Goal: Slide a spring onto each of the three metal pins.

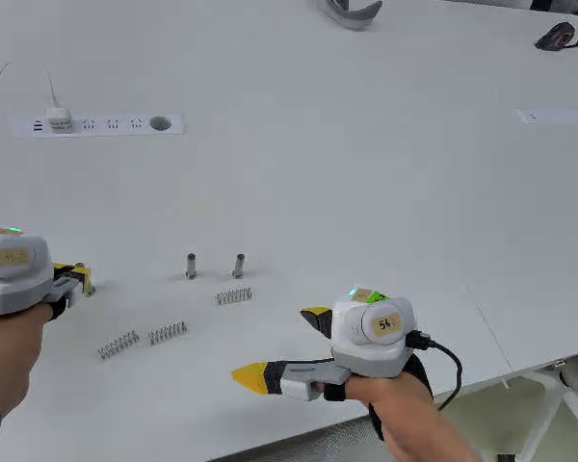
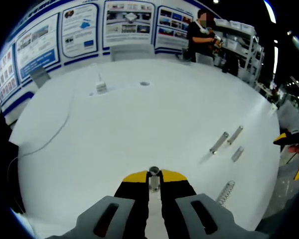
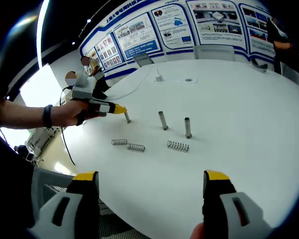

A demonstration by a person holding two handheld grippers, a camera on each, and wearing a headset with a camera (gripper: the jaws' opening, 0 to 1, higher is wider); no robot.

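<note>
Two metal pins (image 1: 191,266) (image 1: 238,265) stand upright and bare on the white table (image 1: 366,173). My left gripper (image 1: 82,279) is shut on the third pin (image 2: 153,179), which it holds upright at the table's left; the right gripper view has that pin (image 3: 127,117) at its yellow tips. Three springs lie flat in front of the pins: one (image 1: 234,295) just below the right pin, two (image 1: 168,333) (image 1: 118,345) further left. My right gripper (image 1: 283,346) hovers open near the front edge, its jaws wide apart (image 3: 150,177) and nothing between them.
A power strip (image 1: 96,124) with a white plug and cable lies at the far left. A dark object (image 1: 557,37) and a grey device (image 1: 354,10) sit at the far edge. The table's front edge runs just behind my right hand.
</note>
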